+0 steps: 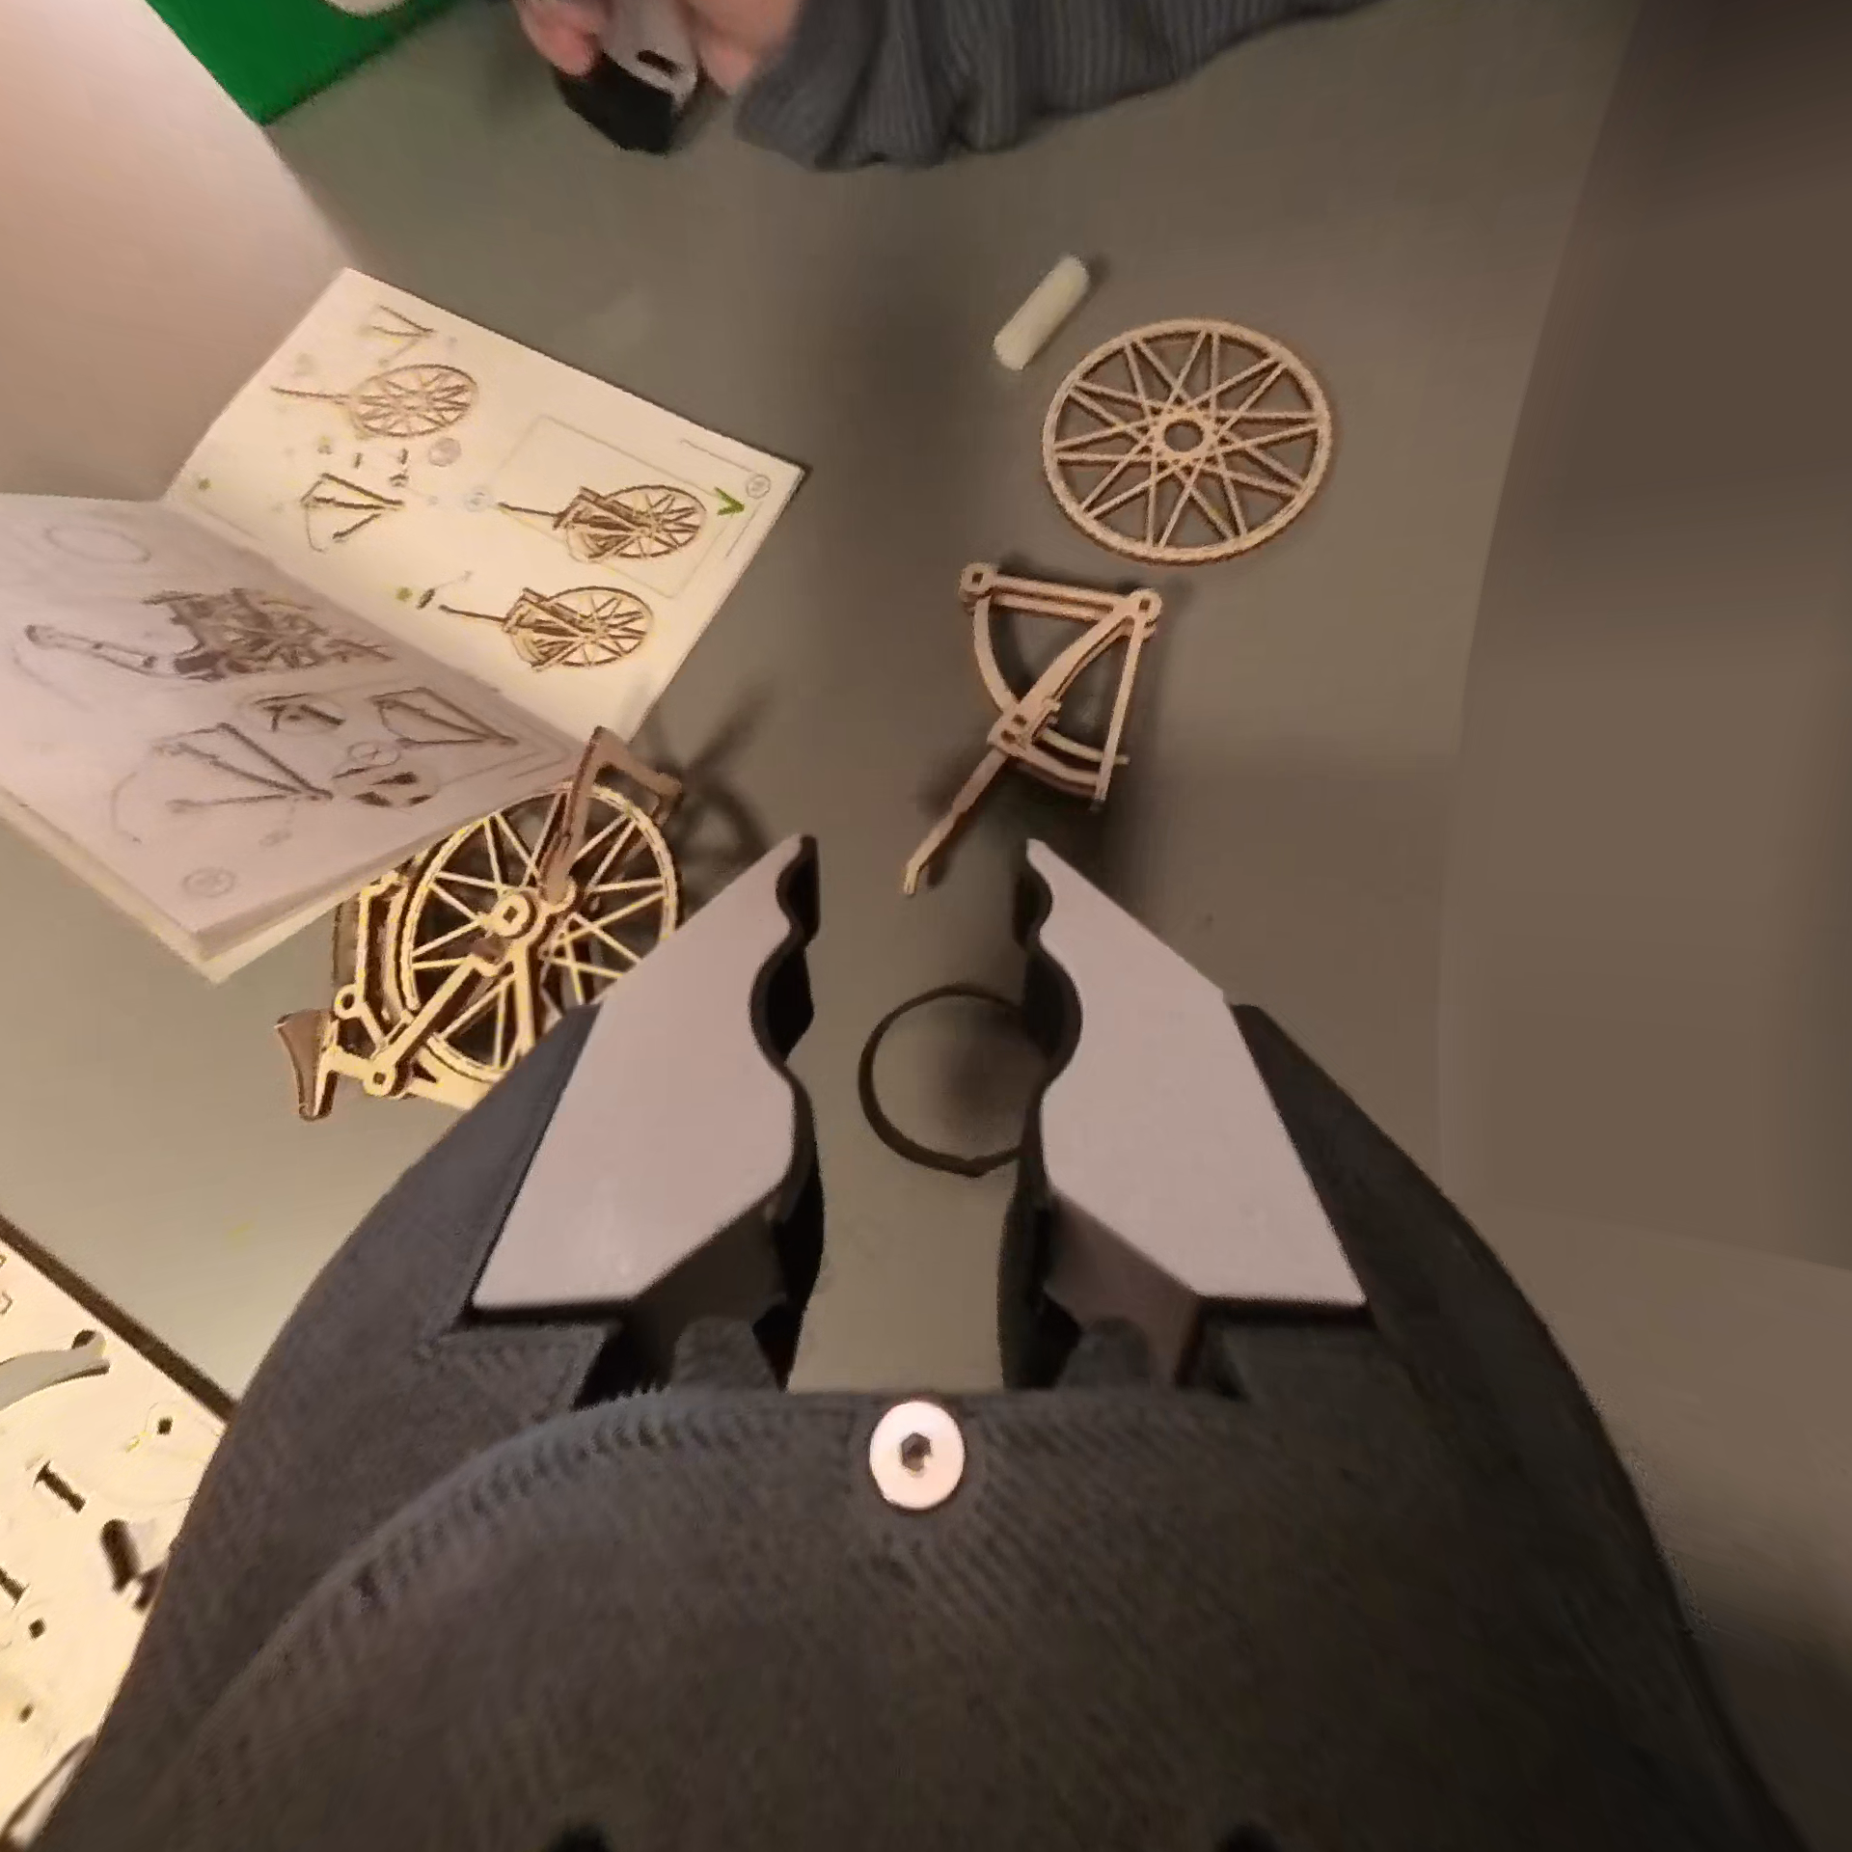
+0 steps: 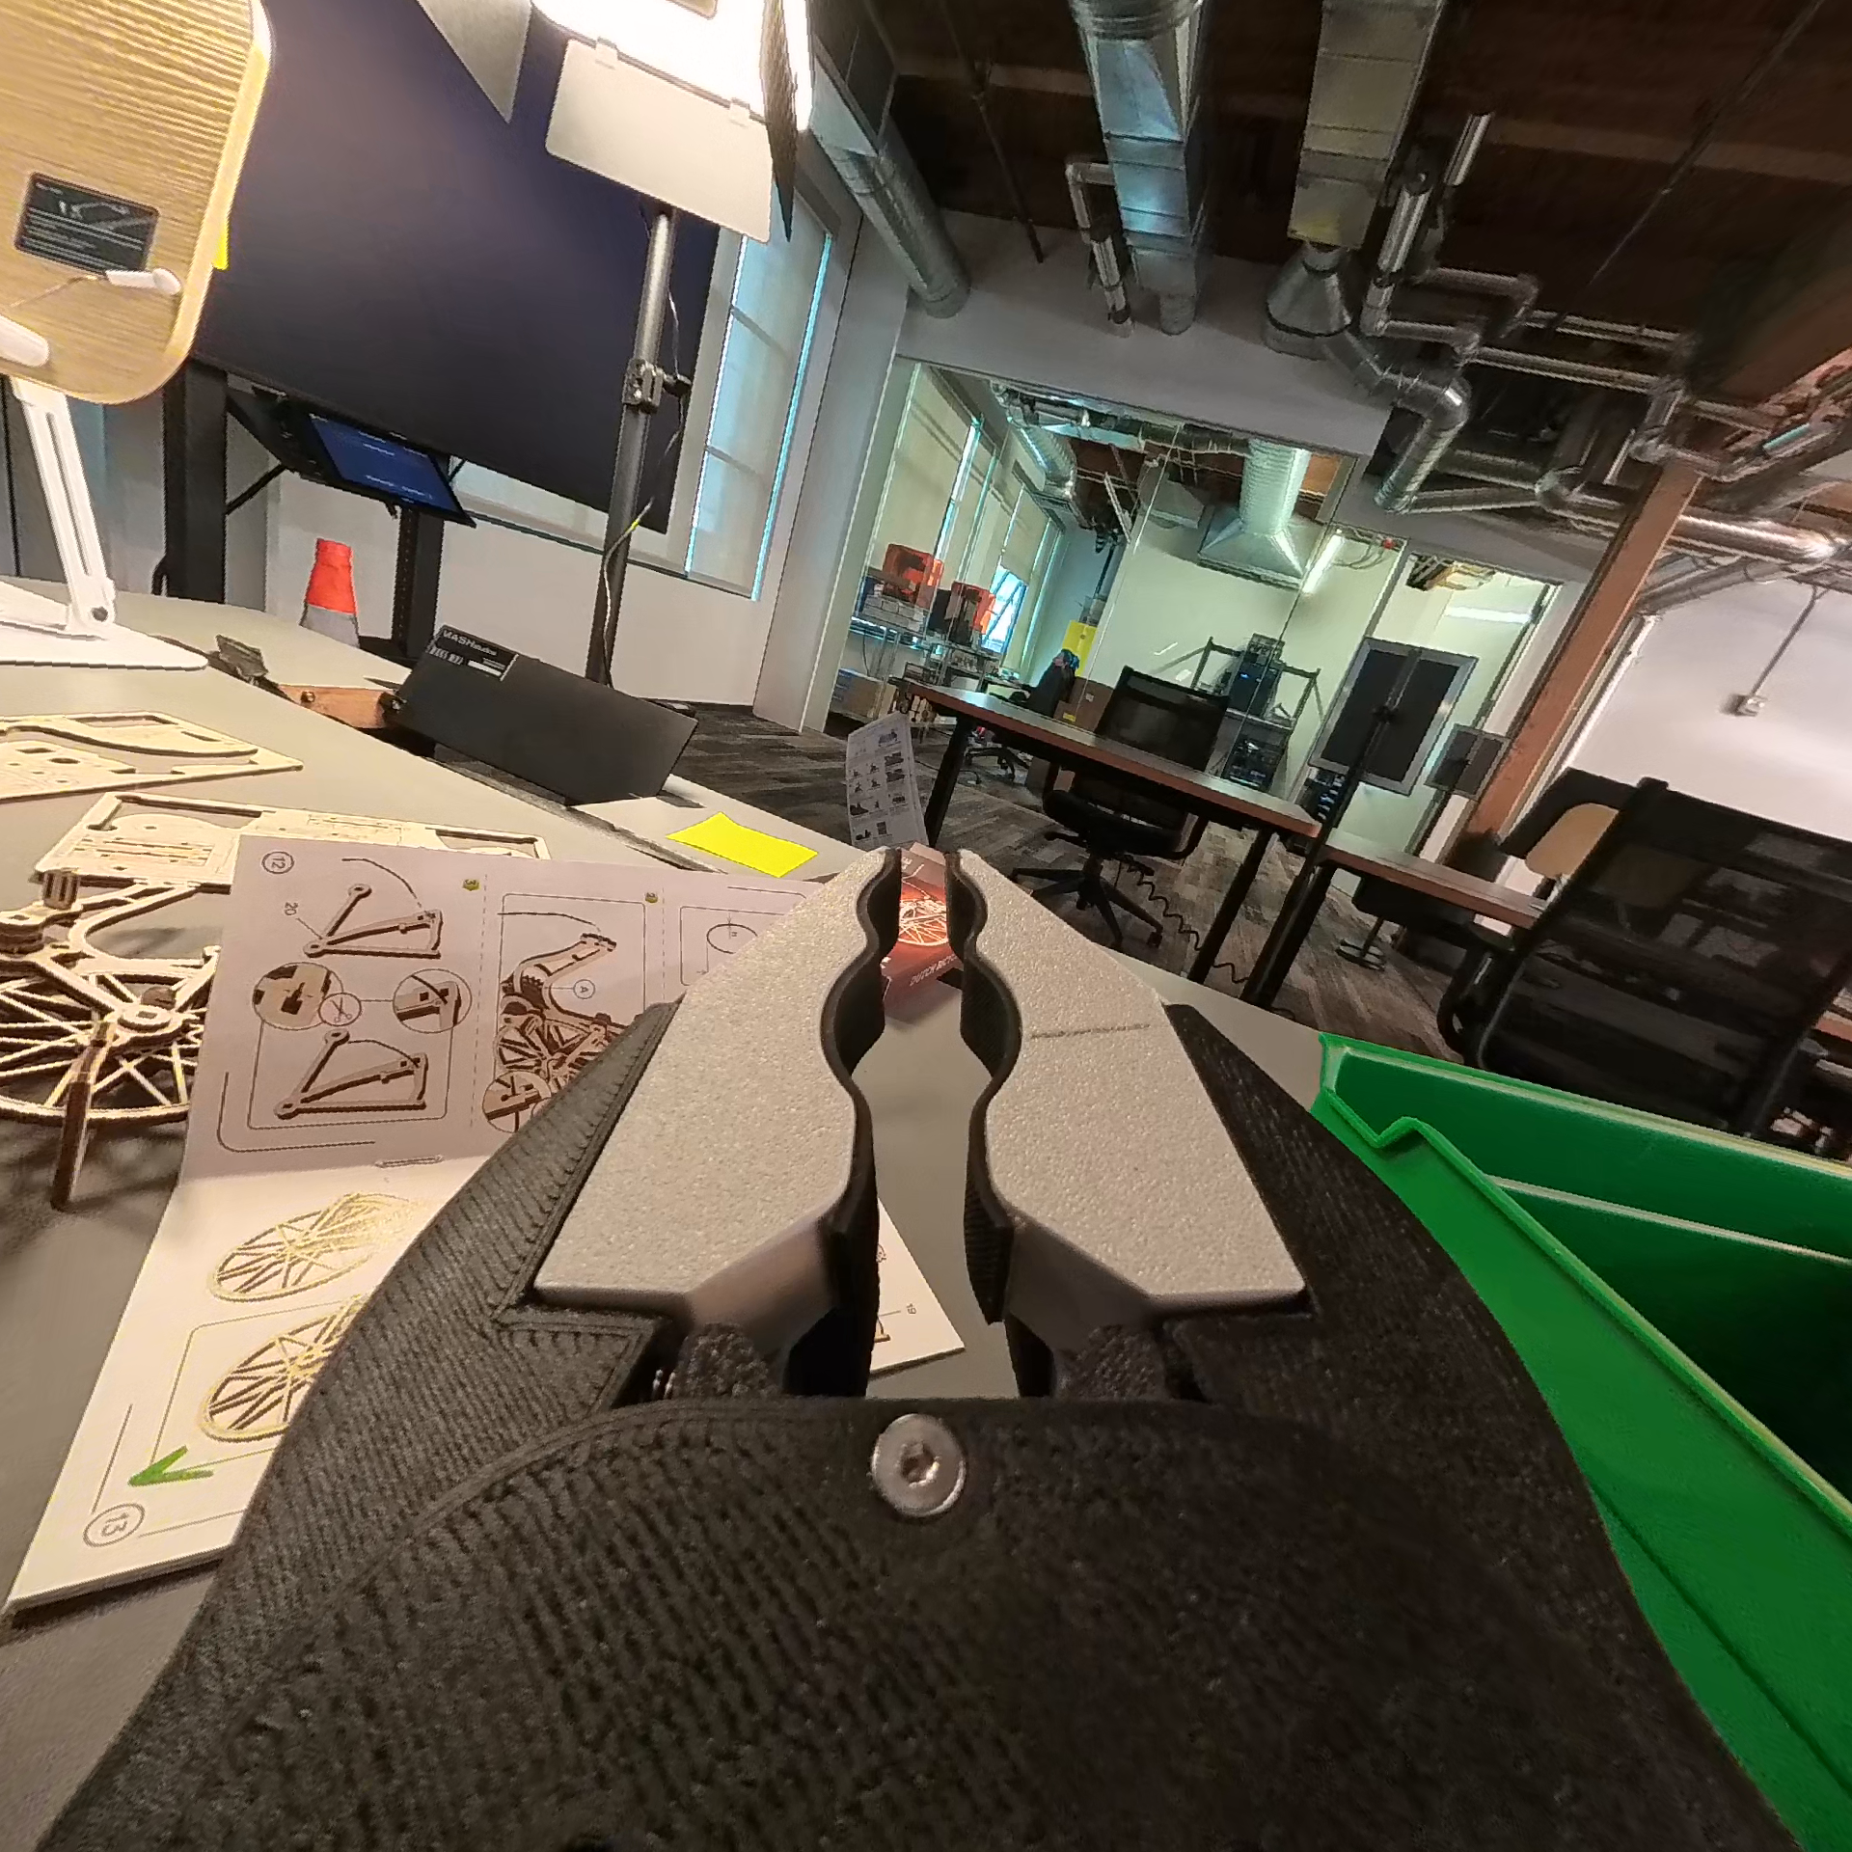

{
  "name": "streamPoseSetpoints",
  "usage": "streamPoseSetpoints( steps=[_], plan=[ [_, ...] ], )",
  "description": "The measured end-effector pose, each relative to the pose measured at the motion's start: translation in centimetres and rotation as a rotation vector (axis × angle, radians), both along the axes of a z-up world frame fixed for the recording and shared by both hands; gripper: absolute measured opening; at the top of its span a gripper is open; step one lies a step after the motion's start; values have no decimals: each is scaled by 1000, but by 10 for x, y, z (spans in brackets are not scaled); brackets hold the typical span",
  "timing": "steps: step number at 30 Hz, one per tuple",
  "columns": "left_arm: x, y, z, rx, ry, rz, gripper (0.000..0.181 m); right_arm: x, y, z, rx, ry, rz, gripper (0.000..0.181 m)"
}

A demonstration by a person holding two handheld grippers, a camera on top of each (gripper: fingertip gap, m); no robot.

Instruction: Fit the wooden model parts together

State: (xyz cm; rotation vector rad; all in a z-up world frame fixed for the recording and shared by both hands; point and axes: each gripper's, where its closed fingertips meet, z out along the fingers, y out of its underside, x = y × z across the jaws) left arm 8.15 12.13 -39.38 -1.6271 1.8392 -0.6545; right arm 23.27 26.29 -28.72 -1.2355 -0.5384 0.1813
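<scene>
In the left wrist view my left gripper (image 1: pixel 920 872) is open and empty, low over the grey table. A black rubber ring (image 1: pixel 882 1102) lies between its fingers. Just ahead lies a wooden frame piece (image 1: pixel 1052 691), and beyond it a loose spoked wooden wheel (image 1: pixel 1188 441). An assembled wheel-and-frame unit (image 1: pixel 501 942) lies to the left and shows in the right wrist view (image 2: pixel 80 1022) too. My right gripper (image 2: pixel 924 877) is empty, its jaws only narrowly apart, pointing over the table's far edge. It appears blurred in a person's hand (image 1: pixel 641 60) at the top.
An open instruction booklet (image 1: pixel 401 601) (image 2: pixel 401 1002) lies left of the parts. A white stick (image 1: pixel 1042 311) lies near the loose wheel. Punched wooden sheets (image 1: pixel 60 1453) (image 2: pixel 200 832) lie around. A green bin (image 2: pixel 1603 1303) stands at the right gripper's right. A black box (image 2: pixel 541 722) and a lamp stand (image 2: pixel 60 561) sit behind. Tip to tip, the grippers are about 25 cm apart. Measured from the fingertips, the loose spoked wooden wheel (image 1: pixel 1188 441) is 11 cm or so from the left gripper and 25 cm from the right.
</scene>
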Motion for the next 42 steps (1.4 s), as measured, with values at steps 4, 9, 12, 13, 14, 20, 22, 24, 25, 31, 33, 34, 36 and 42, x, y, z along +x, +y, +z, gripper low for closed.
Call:
streamPoseSetpoints(
  steps=[4,9,12,13,14,20,22,24,25,31,33,34,36,42],
  plan=[
    [1,1,-13,52,36,-21,29,0,0,0,0,-2,0,5],
    [14,25,-15,182,-10,95,21,-1,0,0,0,-6,0,5],
    [24,41,-14,253,-45,194,20,-1,0,0,1,-10,-1,5],
    [25,50,-12,301,-54,245,19,-1,0,0,2,-9,-1,5],
    [24,63,-3,389,-87,318,10,-1,0,0,2,-8,-1,5],
    [4,71,70,799,-430,450,1,0,0,0,3,-4,-1,5],
    [3,65,76,773,-503,427,2,0,0,0,3,-5,-1,5],
    [2,63,79,762,-545,406,2,0,0,0,3,-4,0,5],
    [-1,67,78,759,-537,430,2,0,0,0,3,-2,0,5],
    [-3,71,74,703,-542,445,3,1,-1,1,4,4,3,5],
    [-3,72,72,681,-537,444,3,0,-1,1,4,3,3,5],
    [-3,72,71,675,-536,446,3,1,-1,1,5,4,3,5],
    [-3,72,70,658,-540,443,2,1,-1,1,5,4,3,5],
    [-3,72,72,629,-564,444,2,1,-1,1,6,8,3,5]
  ],
)
